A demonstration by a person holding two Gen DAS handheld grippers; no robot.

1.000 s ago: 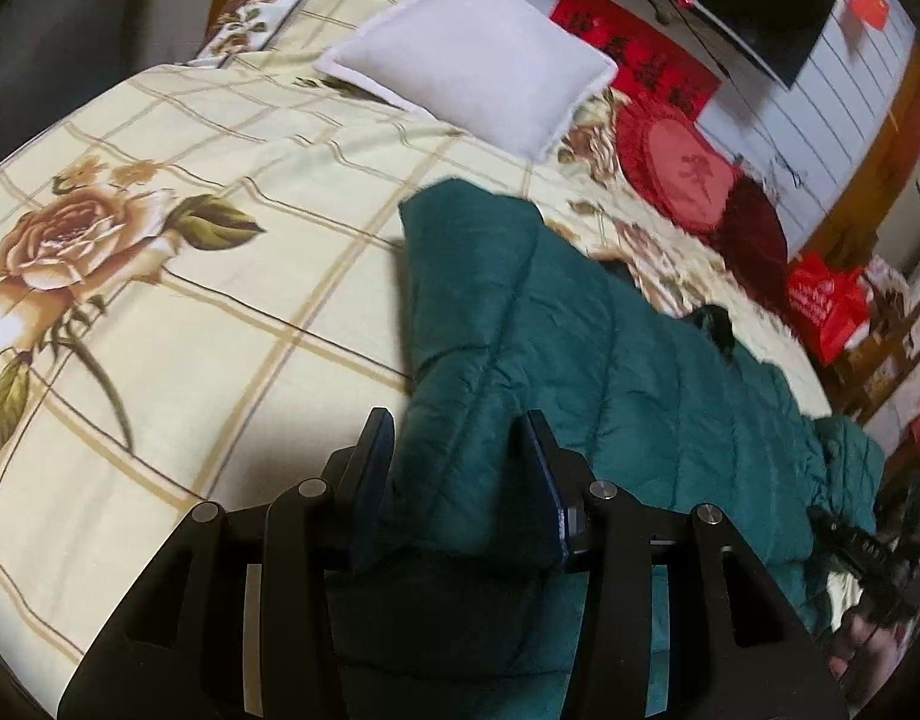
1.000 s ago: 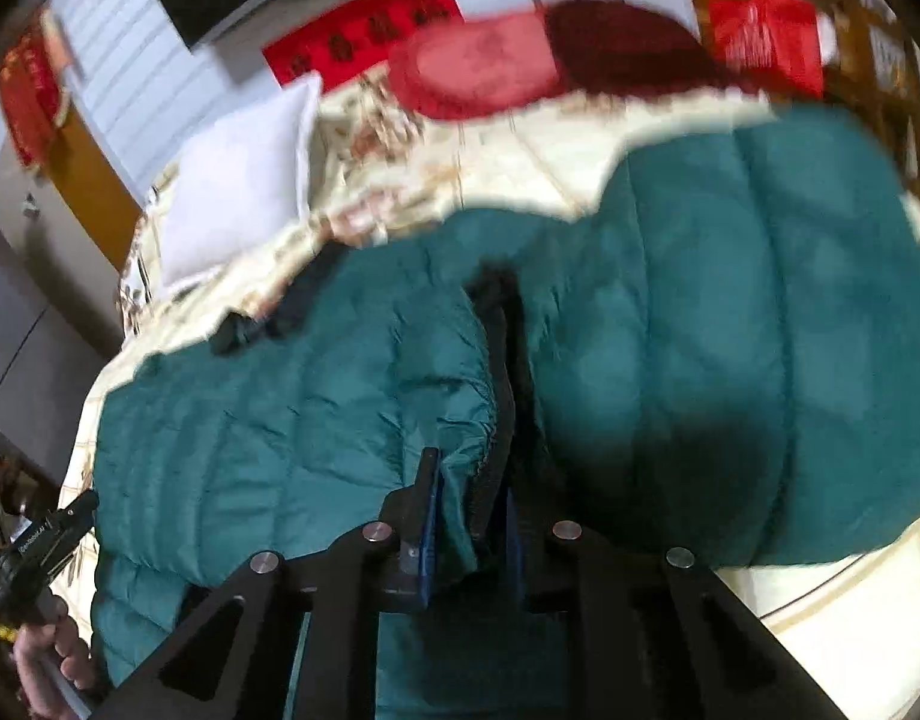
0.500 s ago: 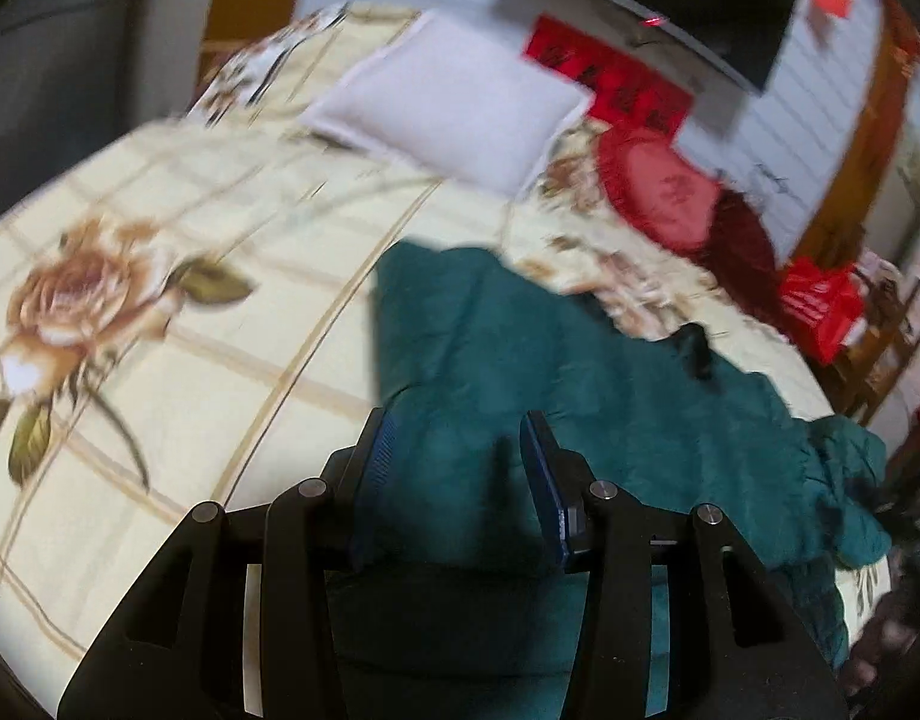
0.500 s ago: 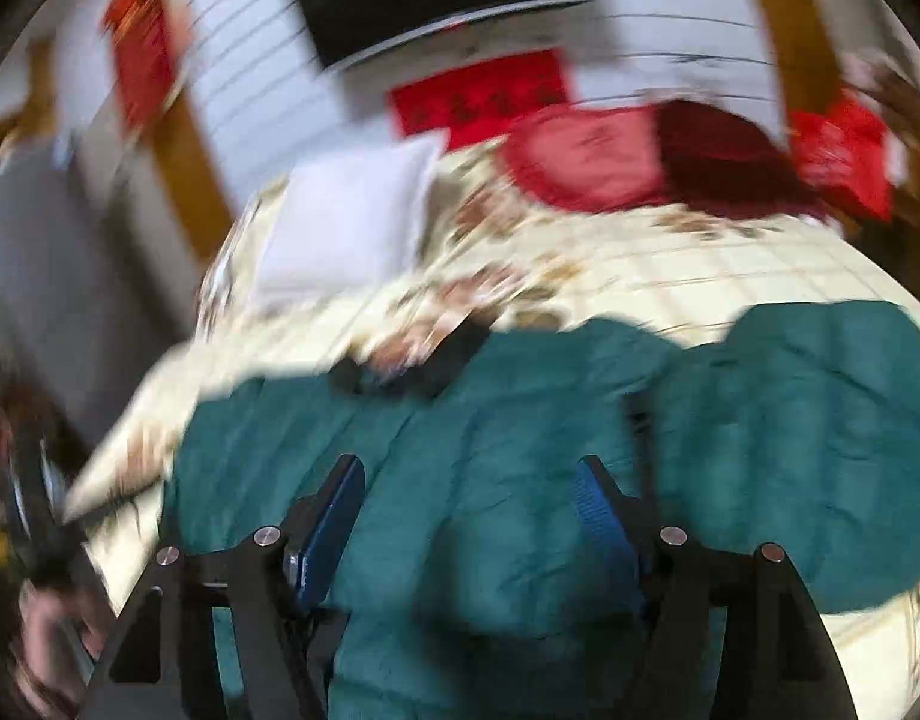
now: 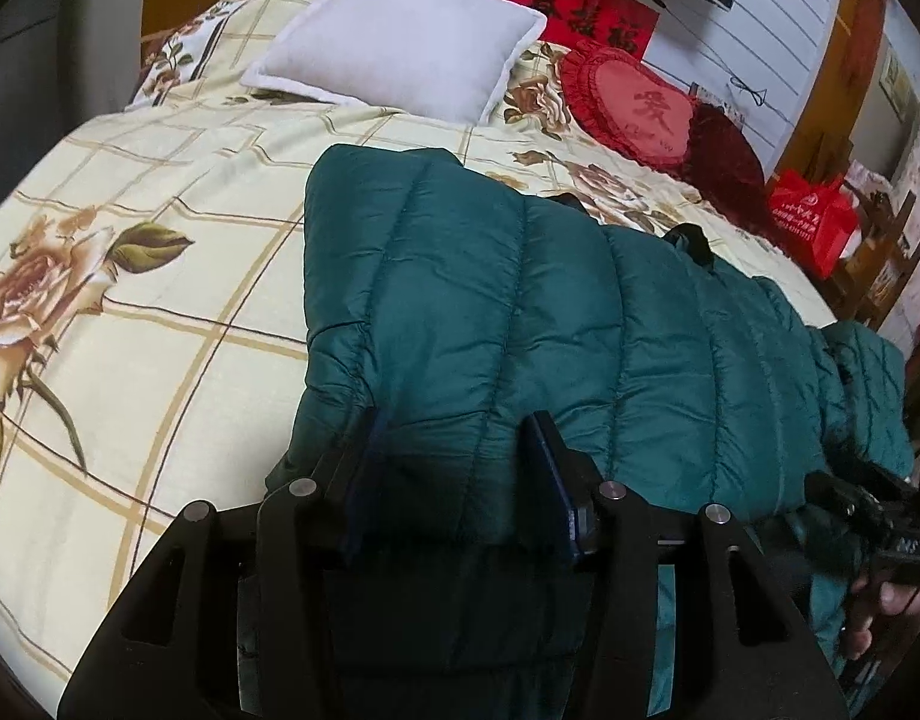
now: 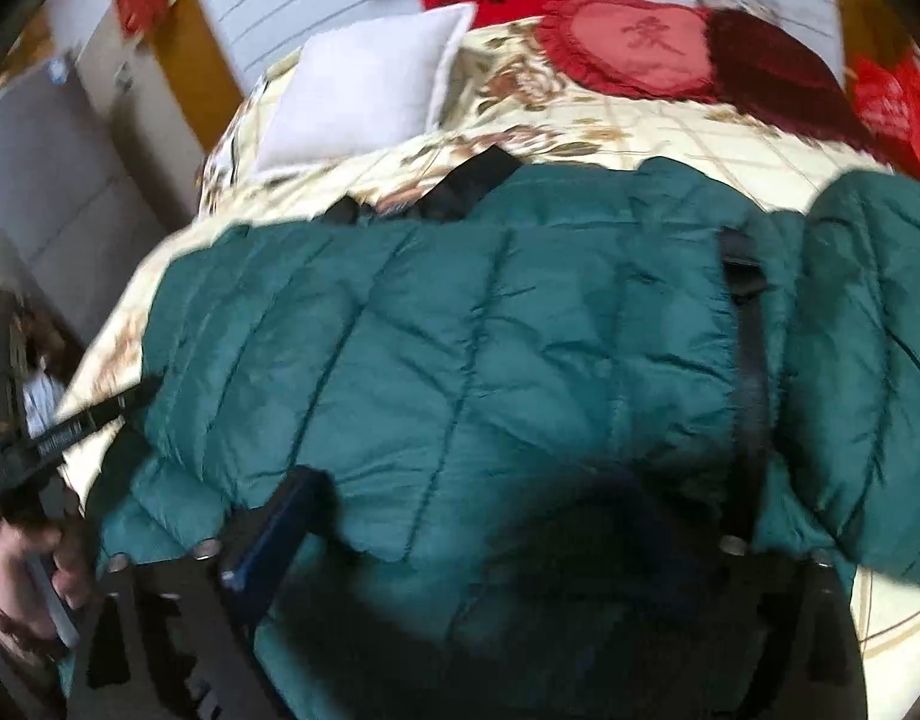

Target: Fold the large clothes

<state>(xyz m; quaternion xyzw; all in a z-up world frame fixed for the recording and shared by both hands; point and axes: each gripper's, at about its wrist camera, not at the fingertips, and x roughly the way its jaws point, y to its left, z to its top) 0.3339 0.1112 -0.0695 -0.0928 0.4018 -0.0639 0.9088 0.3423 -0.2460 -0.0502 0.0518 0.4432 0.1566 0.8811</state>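
Observation:
A large dark green quilted jacket [image 5: 520,300] lies spread across a bed; it also fills the right wrist view [image 6: 490,330]. One sleeve [image 5: 387,228] is folded over the body. My left gripper [image 5: 453,456] is open and hovers just above the jacket's near edge, holding nothing. My right gripper [image 6: 478,516] is open wide above the jacket's middle; its left finger [image 6: 279,534] shows, its right finger is blurred in shadow. A black zipper strip [image 6: 745,330] runs down the jacket on the right.
The bed has a cream floral checked sheet [image 5: 129,300]. A white pillow [image 5: 399,30] and a red heart cushion [image 5: 640,102] lie at the head. A red bag [image 5: 814,222] and wooden chair stand at the right. A dark strap [image 6: 466,186] lies behind the jacket.
My right gripper has let go of the jacket fold, opened wide and pulled back. My left gripper stays open and has shifted slightly over the jacket's near edge.

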